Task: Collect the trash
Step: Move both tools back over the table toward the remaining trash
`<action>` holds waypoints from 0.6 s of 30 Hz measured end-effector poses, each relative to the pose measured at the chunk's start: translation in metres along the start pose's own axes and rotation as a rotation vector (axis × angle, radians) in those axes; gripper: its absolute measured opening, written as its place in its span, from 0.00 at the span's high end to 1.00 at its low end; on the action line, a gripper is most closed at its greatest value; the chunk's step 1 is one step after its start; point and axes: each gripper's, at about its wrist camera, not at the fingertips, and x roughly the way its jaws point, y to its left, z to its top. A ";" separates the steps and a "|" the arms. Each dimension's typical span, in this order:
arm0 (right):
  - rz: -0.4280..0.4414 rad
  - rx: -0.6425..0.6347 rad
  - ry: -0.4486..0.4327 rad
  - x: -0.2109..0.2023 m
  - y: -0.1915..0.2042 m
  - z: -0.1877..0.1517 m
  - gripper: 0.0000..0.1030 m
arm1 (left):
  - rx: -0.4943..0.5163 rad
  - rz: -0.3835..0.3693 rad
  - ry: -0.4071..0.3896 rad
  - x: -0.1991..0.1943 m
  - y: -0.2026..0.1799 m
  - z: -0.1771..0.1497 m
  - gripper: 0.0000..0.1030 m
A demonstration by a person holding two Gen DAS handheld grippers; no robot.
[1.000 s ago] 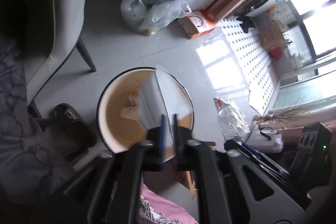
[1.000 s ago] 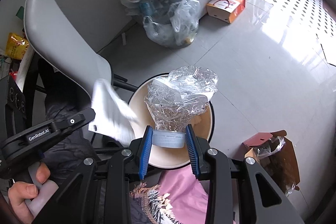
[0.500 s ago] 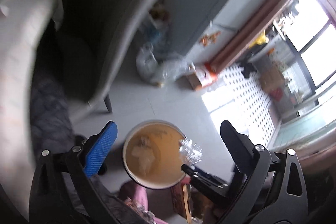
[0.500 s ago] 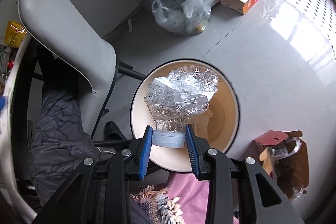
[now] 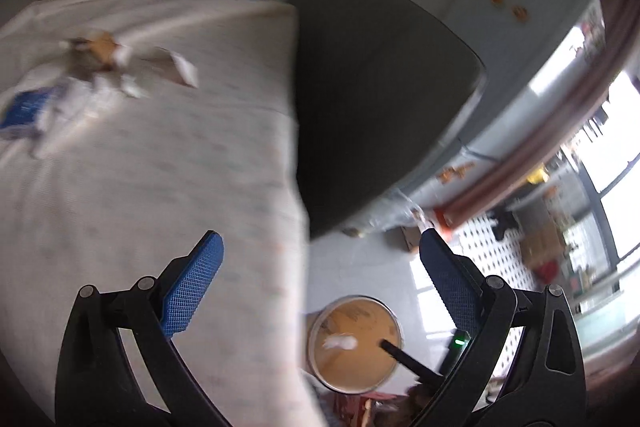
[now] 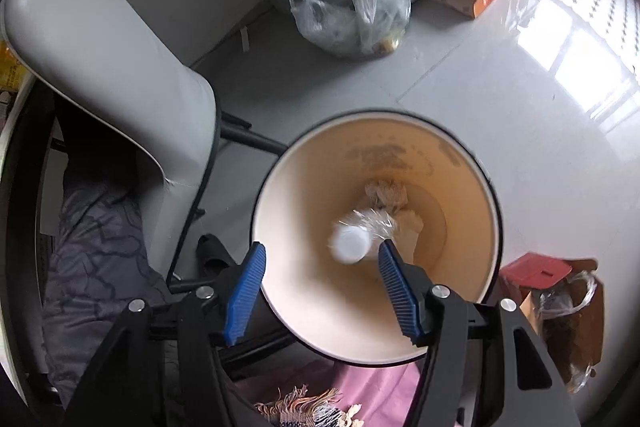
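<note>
Bottle (image 6: 354,239) blurred inside bin (image 6: 472,291), table trash (image 5: 96,67) smeared

**Colours and patterns noted**

Bin (image 6: 304,291): cream-tan inside, black rim. Bottle (image 6: 354,239): clear, white cap. Gripper pads (image 6: 244,293): blue, ribbed; arms black. Chair (image 6: 120,67): grey. Cloth (image 6: 372,391): pink, fringed. Tablecloth (image 5: 160,167): white. Floor (image 6: 500,99): pale grey.

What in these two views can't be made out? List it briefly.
- Trash pile on the table, left wrist view: motion blur; items unidentifiable.
- Crushed bottle in the bin, right wrist view: blurred, whether landed unclear.
- Paper scraps beneath it: partly covered.
- Cardboard box, right wrist view: contents too dark.
</note>
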 end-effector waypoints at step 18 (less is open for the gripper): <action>0.112 -0.219 -0.260 -0.152 0.124 0.013 0.15 | -0.189 0.083 -0.168 -0.084 0.128 0.024 0.05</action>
